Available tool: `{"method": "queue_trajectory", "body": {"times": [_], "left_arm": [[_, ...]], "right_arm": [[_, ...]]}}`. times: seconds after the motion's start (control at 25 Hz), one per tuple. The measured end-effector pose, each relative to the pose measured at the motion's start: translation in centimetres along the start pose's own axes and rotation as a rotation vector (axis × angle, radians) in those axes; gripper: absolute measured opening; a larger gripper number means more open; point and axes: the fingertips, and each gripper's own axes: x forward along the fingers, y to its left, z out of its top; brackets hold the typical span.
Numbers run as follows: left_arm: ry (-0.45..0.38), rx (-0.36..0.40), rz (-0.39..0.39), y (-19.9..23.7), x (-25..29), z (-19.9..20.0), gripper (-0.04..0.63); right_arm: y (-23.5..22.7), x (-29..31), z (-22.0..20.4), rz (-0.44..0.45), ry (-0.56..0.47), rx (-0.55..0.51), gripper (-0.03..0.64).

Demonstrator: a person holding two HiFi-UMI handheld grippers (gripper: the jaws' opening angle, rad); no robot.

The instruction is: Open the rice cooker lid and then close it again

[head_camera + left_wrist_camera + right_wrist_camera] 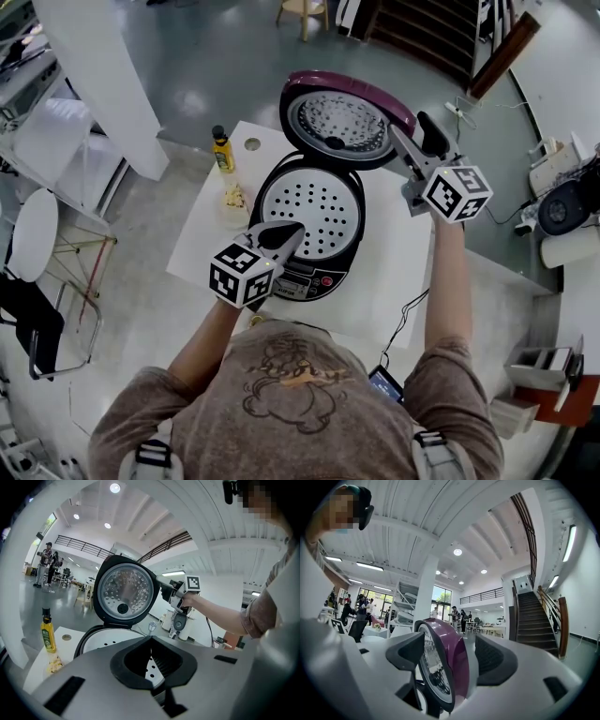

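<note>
Presently the rice cooker (309,211) stands on the tabletop (211,248), its maroon lid (342,117) raised upright at the far side. The right hand-held gripper (411,131) holds its jaws wide, astride the lid's right rim without clamping. The left hand-held gripper (292,231) is closed on nothing, low over the near control panel (305,278). Recommended: clear the left one, bear on the lid's outer face, and swing it evenly down toward the near edge. Hinge and latch are hidden, and pad contact with the lid's inner face cannot be confirmed.
</note>
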Motion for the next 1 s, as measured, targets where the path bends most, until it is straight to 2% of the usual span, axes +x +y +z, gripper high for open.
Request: {"method": "queue_trajectory", "body": {"times": [0.4, 1.0], "left_arm": [[-0.006, -0.002, 0.007, 0.3, -0.2, 0.3, 0.021], [-0.021, -0.011, 0.014, 0.2, -1.1, 0.4, 0.021]], "right_arm": [[0.8, 1.2, -0.3, 0.035, 0.017, -0.008, 0.319], [1.5, 0.8, -0.3, 0.032, 0.029, -0.002, 0.319]]}}
